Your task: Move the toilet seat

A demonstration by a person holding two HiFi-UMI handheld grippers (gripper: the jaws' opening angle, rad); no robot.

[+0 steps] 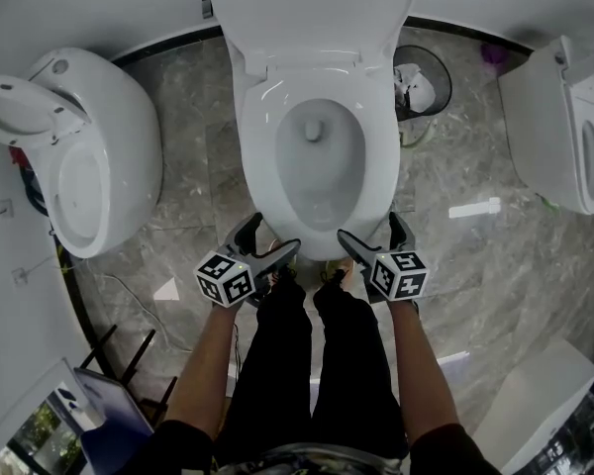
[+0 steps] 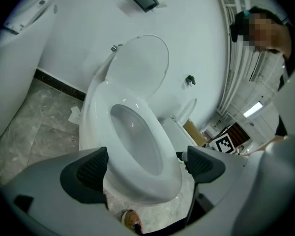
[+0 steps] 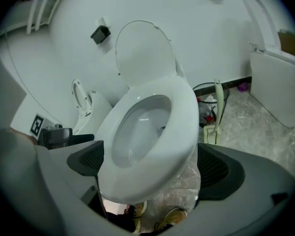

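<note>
A white toilet stands in the middle with its seat (image 1: 376,156) down on the bowl and its lid (image 1: 312,8) raised against the wall. My left gripper (image 1: 274,236) is open at the front left of the bowl. My right gripper (image 1: 369,229) is open at the front right. In the left gripper view the seat (image 2: 99,127) runs forward between the wide-apart jaws of the left gripper (image 2: 145,168), below the lid (image 2: 137,65). The right gripper view shows the seat (image 3: 182,112) between the spread jaws of the right gripper (image 3: 150,165). Neither gripper holds anything.
A second toilet (image 1: 89,156) stands at the left and a third (image 1: 564,137) at the right. A black waste bin (image 1: 421,79) sits beside the middle toilet on the marble floor. The person's legs (image 1: 317,354) stand just before the bowl.
</note>
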